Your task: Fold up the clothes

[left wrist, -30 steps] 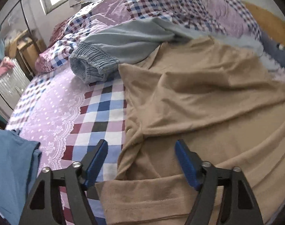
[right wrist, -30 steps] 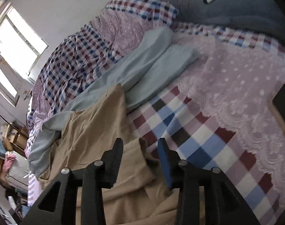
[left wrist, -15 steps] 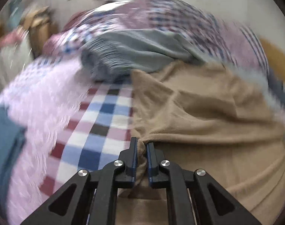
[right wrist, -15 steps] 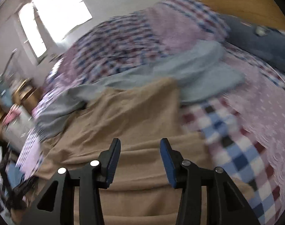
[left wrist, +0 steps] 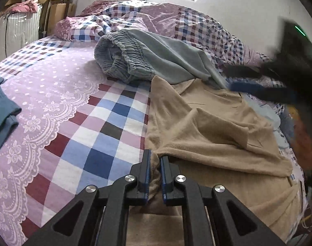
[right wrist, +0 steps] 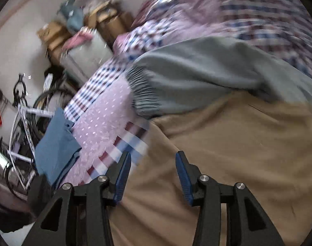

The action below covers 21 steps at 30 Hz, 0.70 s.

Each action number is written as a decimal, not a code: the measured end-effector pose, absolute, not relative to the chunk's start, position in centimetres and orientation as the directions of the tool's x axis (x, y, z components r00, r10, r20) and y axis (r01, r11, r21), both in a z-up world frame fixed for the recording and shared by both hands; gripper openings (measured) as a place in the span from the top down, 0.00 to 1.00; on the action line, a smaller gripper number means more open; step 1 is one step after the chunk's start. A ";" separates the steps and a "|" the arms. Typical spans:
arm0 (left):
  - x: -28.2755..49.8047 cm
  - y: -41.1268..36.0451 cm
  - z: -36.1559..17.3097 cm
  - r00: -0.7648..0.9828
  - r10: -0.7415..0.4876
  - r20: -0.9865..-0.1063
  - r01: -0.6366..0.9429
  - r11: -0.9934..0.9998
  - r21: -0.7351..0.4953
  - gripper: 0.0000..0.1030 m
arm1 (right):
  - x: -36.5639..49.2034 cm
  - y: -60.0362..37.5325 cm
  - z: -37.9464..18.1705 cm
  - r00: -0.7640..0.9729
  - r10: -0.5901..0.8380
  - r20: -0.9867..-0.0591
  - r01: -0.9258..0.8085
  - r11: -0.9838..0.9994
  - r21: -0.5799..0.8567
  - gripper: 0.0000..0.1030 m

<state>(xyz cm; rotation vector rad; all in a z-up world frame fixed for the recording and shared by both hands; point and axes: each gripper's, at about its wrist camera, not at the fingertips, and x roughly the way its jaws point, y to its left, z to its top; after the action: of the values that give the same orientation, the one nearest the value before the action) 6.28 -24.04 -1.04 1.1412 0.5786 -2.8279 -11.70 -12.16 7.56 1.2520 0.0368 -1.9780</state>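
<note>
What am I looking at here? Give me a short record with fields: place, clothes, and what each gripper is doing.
place: a bed with a purple and checked sheet
tan garment: spread on the bed, rumpled
grey-green trousers: lying beyond it, elastic waistband showing
blue garment: at the bed's edge
left gripper: shut on a fold of the tan garment's edge
right gripper: open, above the tan garment, nothing held

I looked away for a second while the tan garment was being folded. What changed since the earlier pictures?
The left tongs, open a second ago, have shut on the edge of the tan garment. The right tongs swung across from its far side, jaws apart and empty, now over it near the grey pants. The pants, the blue garment and the bedsheet stayed put.
</note>
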 end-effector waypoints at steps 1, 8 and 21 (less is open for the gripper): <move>6.3 -24.2 -1.0 -0.730 0.110 -0.675 0.170 -0.927 -0.335 0.92 | -12.7 -13.9 7.0 -0.203 -0.572 -0.795 0.623 -0.702 0.345 0.53; 6.3 -24.9 -0.9 -0.731 0.153 -0.665 0.161 -0.909 -0.385 0.92 | -16.2 -20.1 3.4 -0.168 -0.408 -0.897 0.639 -0.738 0.217 0.54; 8.1 -27.5 -0.5 -0.773 0.127 -0.622 0.277 -0.813 -0.511 0.94 | -17.6 -23.8 2.2 -0.198 -0.356 -0.913 0.663 -0.735 0.143 0.95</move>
<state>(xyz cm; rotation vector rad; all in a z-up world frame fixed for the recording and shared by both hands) 8.06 -27.54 -0.53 1.0229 0.9256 -2.7284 -17.65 -23.81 2.22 1.4024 0.3724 -1.9849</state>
